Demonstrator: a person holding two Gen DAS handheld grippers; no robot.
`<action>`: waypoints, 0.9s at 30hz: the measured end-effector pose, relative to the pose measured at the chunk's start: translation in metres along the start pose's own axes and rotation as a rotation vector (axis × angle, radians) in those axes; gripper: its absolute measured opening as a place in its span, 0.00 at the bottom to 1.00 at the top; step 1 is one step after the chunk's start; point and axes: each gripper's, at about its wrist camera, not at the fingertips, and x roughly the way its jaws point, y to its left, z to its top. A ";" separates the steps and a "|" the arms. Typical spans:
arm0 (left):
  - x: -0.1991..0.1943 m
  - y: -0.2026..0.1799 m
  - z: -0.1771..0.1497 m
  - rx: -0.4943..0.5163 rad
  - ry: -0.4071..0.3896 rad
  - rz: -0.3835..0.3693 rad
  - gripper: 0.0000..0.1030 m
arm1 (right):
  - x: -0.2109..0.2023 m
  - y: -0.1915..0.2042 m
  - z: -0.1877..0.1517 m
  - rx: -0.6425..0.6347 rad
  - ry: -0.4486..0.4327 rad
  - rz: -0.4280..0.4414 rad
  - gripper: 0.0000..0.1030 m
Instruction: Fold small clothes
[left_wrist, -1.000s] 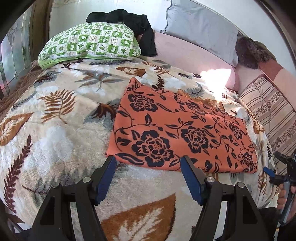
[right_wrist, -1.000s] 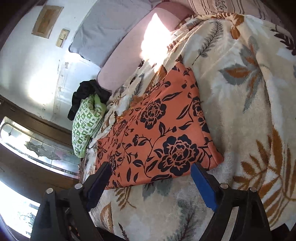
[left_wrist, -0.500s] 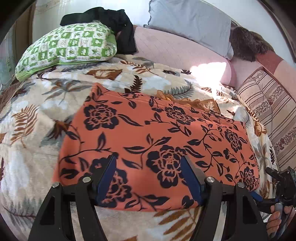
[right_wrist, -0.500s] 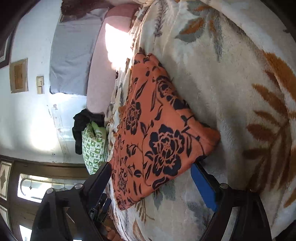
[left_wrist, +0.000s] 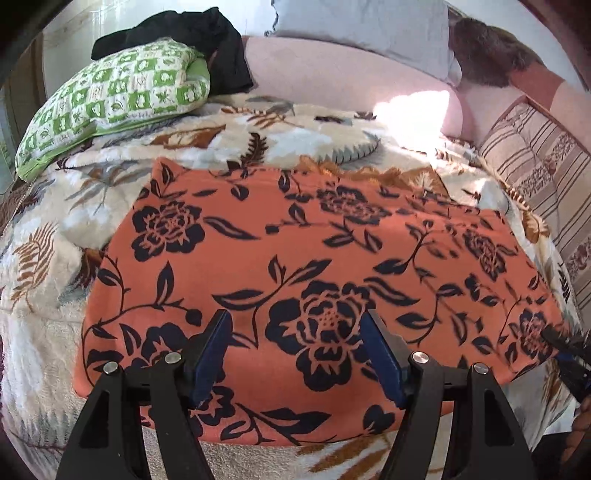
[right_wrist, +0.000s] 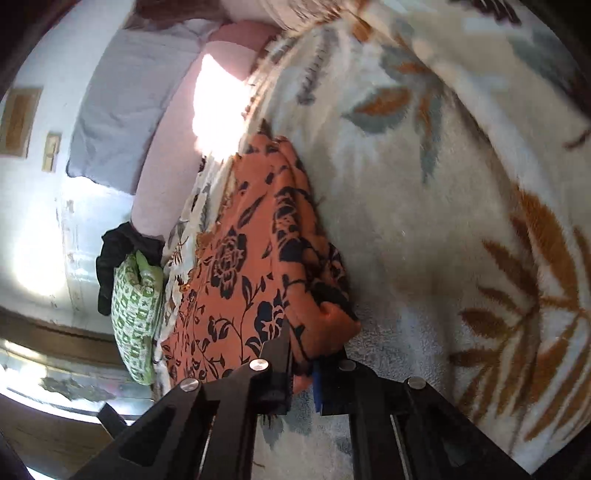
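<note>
Lying flat on the leaf-print blanket (left_wrist: 122, 206) of the bed, the orange floral cloth (left_wrist: 295, 258) is partly folded. My right gripper (right_wrist: 308, 363) has just closed its fingers on the cloth's near right corner, pinching it. My left gripper (left_wrist: 295, 350) hovers over the near edge, fingers wide, holding nothing. Risk: the right pinch may catch only the top layer, or blanket pile too, so lifting would open or skew the fold. Lifting one corner alone would also drag the cloth.
</note>
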 end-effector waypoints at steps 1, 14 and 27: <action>0.001 -0.001 0.002 0.000 0.001 -0.005 0.70 | 0.005 -0.002 0.000 -0.018 0.026 -0.027 0.08; 0.012 -0.013 0.013 0.040 -0.019 0.028 0.70 | -0.041 0.004 0.049 -0.153 0.006 0.103 0.79; 0.036 -0.013 0.010 0.042 0.020 0.042 0.76 | 0.120 0.032 0.166 -0.269 0.225 -0.027 0.52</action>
